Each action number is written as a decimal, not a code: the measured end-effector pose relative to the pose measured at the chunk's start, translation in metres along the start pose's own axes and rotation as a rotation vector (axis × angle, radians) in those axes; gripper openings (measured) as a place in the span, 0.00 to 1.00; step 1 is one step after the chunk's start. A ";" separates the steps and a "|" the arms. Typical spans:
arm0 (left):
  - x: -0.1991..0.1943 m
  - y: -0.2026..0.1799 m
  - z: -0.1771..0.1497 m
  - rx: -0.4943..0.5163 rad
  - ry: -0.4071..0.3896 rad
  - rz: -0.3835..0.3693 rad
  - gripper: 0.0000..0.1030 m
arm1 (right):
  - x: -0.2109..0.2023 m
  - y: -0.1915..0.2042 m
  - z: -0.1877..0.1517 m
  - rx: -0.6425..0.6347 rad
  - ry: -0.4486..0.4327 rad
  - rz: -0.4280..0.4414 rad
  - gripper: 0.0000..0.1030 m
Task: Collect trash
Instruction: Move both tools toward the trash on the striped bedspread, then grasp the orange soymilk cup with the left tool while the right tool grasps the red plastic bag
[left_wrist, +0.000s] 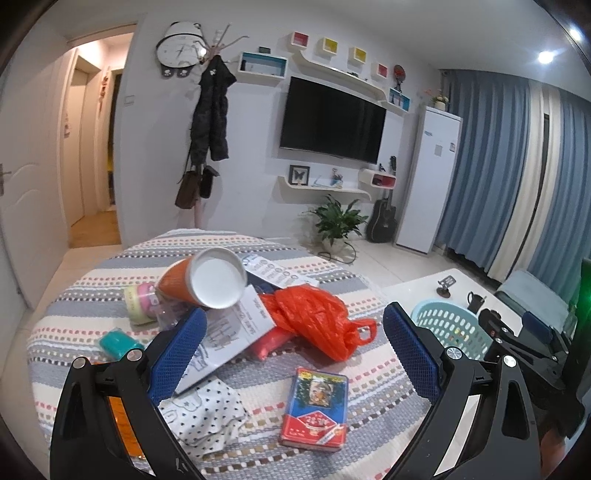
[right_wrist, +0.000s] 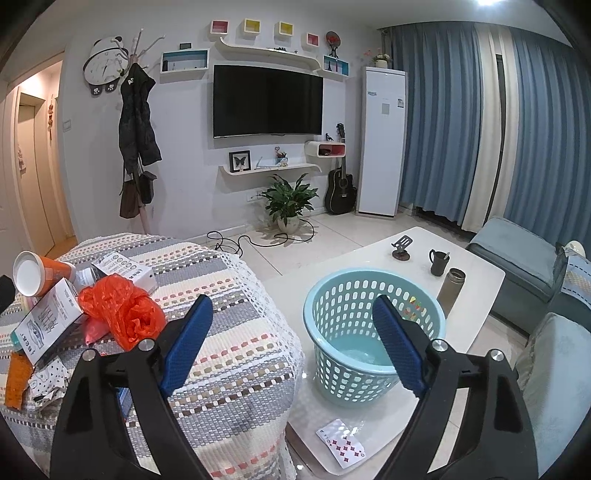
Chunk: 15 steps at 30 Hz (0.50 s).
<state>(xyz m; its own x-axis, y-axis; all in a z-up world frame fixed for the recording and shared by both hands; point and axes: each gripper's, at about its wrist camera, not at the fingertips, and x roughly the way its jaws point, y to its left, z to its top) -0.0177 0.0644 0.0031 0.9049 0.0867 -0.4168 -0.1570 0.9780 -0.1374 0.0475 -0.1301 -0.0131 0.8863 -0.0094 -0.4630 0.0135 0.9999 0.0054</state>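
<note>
Trash lies on a striped knitted cover (left_wrist: 369, 295): an orange plastic bag (left_wrist: 317, 321), an orange tube with a white cap (left_wrist: 207, 278), a white printed box (left_wrist: 229, 332), a red-and-blue card box (left_wrist: 316, 410), a dotted paper scrap (left_wrist: 207, 410), a teal piece (left_wrist: 118, 343) and a pink-yellow roll (left_wrist: 142, 302). My left gripper (left_wrist: 291, 343) is open and empty above them. A light blue perforated basket (right_wrist: 332, 306) stands on the white table (right_wrist: 476, 269). My right gripper (right_wrist: 291, 339) is open and empty, between the cover's edge and the basket. The orange bag also shows in the right wrist view (right_wrist: 122, 310).
On the white table stand a black mug (right_wrist: 439, 261), a steel flask (right_wrist: 451, 288), a phone stand (right_wrist: 402, 247) and a playing card (right_wrist: 341, 443). A grey-blue sofa (right_wrist: 524, 258) is at right. A plant (right_wrist: 288, 199) and cables (right_wrist: 251, 240) are on the floor.
</note>
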 end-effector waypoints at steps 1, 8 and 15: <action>0.000 0.002 0.000 -0.004 0.000 0.003 0.91 | 0.001 0.001 0.000 0.000 -0.001 0.000 0.80; 0.002 0.021 0.000 -0.049 0.012 0.024 0.91 | 0.005 0.007 -0.002 -0.003 0.010 0.010 0.80; 0.015 0.043 0.019 -0.070 0.028 0.060 0.91 | 0.019 0.020 -0.007 -0.041 0.049 0.023 0.59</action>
<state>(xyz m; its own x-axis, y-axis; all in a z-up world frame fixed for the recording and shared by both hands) -0.0034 0.1113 0.0082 0.8820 0.1380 -0.4505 -0.2384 0.9555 -0.1740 0.0616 -0.1104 -0.0280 0.8622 0.0131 -0.5064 -0.0264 0.9995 -0.0190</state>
